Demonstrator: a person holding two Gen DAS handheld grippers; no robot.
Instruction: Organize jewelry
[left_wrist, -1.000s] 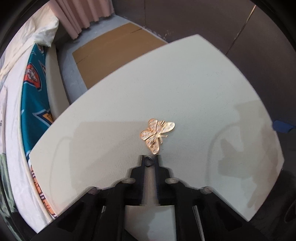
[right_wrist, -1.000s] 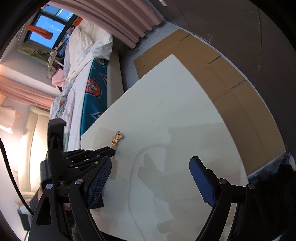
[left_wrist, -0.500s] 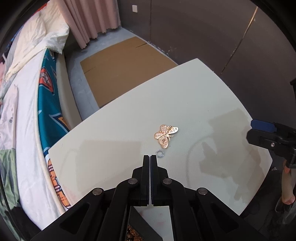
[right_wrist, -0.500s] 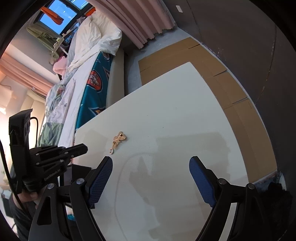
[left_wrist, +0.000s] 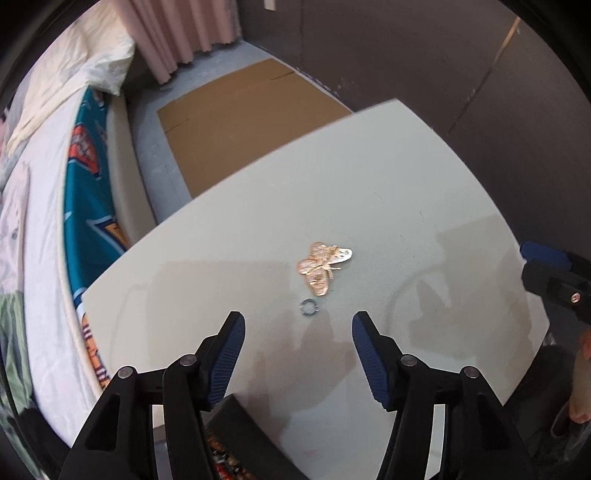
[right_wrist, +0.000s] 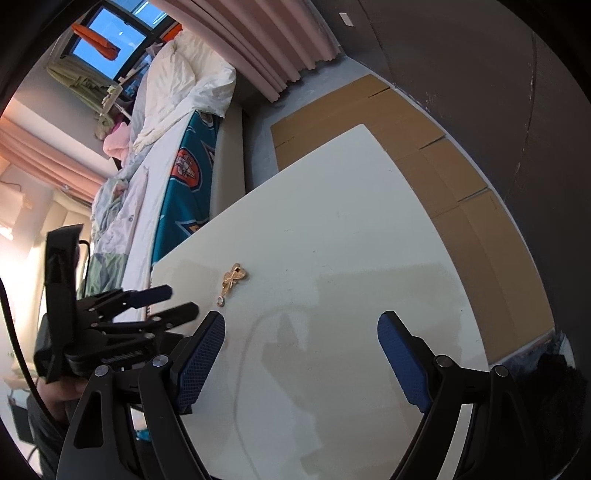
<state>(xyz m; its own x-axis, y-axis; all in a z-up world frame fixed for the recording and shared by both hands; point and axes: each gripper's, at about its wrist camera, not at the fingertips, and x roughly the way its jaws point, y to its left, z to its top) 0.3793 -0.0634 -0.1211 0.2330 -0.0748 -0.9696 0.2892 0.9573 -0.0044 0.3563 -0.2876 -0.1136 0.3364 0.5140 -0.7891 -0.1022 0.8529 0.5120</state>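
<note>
Your right gripper (right_wrist: 301, 334) hangs wide open over the white table (right_wrist: 369, 229), nothing between its pads. Ahead lie the gold butterfly brooch (right_wrist: 235, 277) and, just beside it, a small ring (right_wrist: 221, 302). Your left gripper (right_wrist: 177, 301), jaws opening, sits at the table's left edge.

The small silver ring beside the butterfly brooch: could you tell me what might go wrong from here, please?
1. The ring is tiny and lies flat on the smooth white table; the left claw, now opening above it with nothing between its pads, may slip off or flick it.
2. It lies just apart from the butterfly brooch, so a pinch could nudge that too.
</note>
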